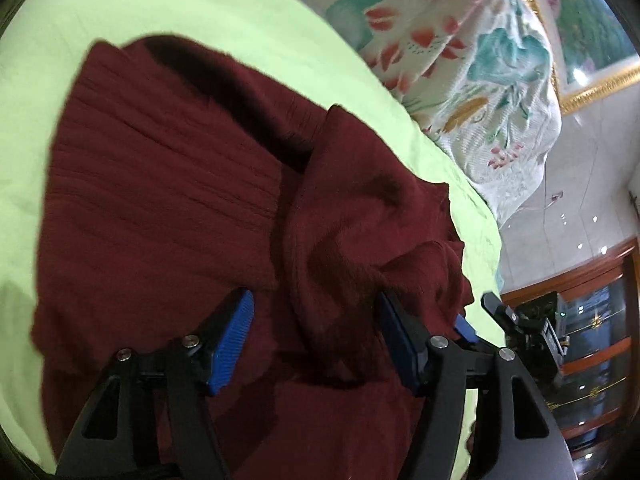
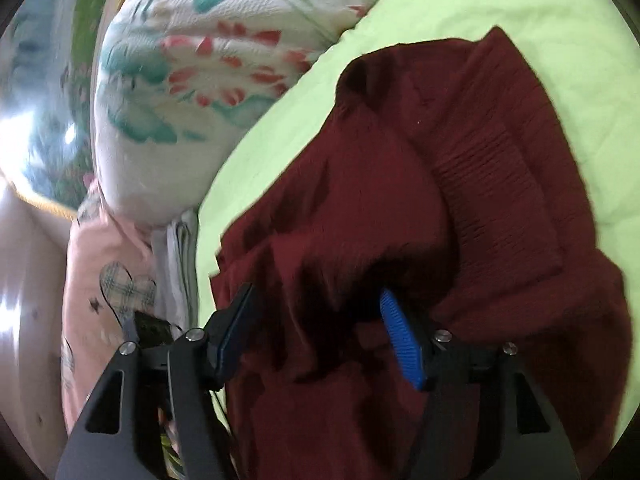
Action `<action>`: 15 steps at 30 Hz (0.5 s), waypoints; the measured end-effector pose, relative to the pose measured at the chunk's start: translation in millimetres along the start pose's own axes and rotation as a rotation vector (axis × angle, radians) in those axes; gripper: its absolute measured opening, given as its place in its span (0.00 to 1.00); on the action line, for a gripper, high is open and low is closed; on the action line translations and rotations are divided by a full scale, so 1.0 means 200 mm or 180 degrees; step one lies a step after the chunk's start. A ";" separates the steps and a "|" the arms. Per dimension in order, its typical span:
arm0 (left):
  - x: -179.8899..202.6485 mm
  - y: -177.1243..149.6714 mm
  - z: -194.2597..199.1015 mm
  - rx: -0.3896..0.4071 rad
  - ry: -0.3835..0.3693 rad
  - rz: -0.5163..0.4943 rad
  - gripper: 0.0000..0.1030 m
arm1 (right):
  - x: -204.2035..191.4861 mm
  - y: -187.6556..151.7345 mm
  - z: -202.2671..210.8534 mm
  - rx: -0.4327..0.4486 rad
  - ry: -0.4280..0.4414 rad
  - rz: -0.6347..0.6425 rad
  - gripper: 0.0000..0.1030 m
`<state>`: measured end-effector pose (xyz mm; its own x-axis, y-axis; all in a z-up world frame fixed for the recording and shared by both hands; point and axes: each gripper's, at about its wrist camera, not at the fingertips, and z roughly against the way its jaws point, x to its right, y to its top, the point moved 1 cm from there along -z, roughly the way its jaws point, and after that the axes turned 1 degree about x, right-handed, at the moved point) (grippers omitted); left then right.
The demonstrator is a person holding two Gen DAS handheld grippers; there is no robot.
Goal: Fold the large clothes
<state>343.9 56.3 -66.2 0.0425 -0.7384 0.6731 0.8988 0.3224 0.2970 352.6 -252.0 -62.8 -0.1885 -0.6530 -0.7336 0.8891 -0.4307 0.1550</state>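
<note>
On the green sheet (image 1: 132, 20) beside a floral pillow (image 2: 172, 92), the maroon sweater (image 1: 168, 208) lies bunched under me, and my left gripper (image 1: 316, 344) and right gripper (image 2: 320, 332) both gape wide over its folds, gripping nothing.

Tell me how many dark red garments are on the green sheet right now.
1. A single maroon knit garment lies bunched on the green sheet, beside the floral bedding; both open grippers sit over its near edge. Its folds could hide something underneath.
</note>
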 end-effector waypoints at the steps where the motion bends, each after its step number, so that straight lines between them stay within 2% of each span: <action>1: 0.01 0.01 -0.01 -0.0001 0.0001 0.0003 0.61 | 0.01 0.02 -0.02 0.0007 0.0009 -0.0070 0.63; 2: 0.02 0.02 -0.02 0.0014 0.0009 -0.0046 0.59 | 0.02 0.03 -0.05 0.0019 0.0029 -0.0120 0.59; 3: 0.04 0.02 -0.03 0.0022 0.0021 -0.0102 0.43 | 0.02 0.04 -0.08 0.0012 0.0054 -0.0135 0.33; 4: 0.06 0.02 -0.04 0.0011 0.0012 -0.0185 0.14 | 0.01 0.05 -0.11 -0.0021 0.0028 -0.0130 0.16; 5: 0.08 0.02 -0.04 -0.0018 -0.0001 -0.0249 0.10 | 0.00 0.06 -0.13 -0.0061 0.0030 -0.0120 0.08; 7: 0.13 0.02 0.00 0.0109 -0.0021 -0.0424 0.08 | -0.07 0.05 -0.12 -0.0007 0.0293 0.0007 0.06; 10: 0.15 -0.02 0.13 0.0371 -0.0274 -0.0555 0.07 | -0.17 0.01 0.03 0.0178 0.1063 0.0322 0.06; 11: 0.14 -0.03 0.16 0.0426 -0.0300 -0.0571 0.07 | -0.19 -0.02 0.08 0.0194 0.1226 0.0484 0.06; 12: 0.13 -0.04 0.17 0.0457 -0.0283 -0.0593 0.08 | -0.19 -0.04 0.10 0.0185 0.1143 0.0580 0.06; 15: 0.05 -0.08 0.14 0.0360 -0.0120 -0.0580 0.07 | -0.09 -0.10 0.07 -0.0025 0.0476 0.0764 0.10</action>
<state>318.3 60.6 -45.5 -0.1345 -0.7684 0.6256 0.8354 0.2516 0.4886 332.1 -240.5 -43.3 0.0910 -0.6364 -0.7660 0.9042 -0.2696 0.3313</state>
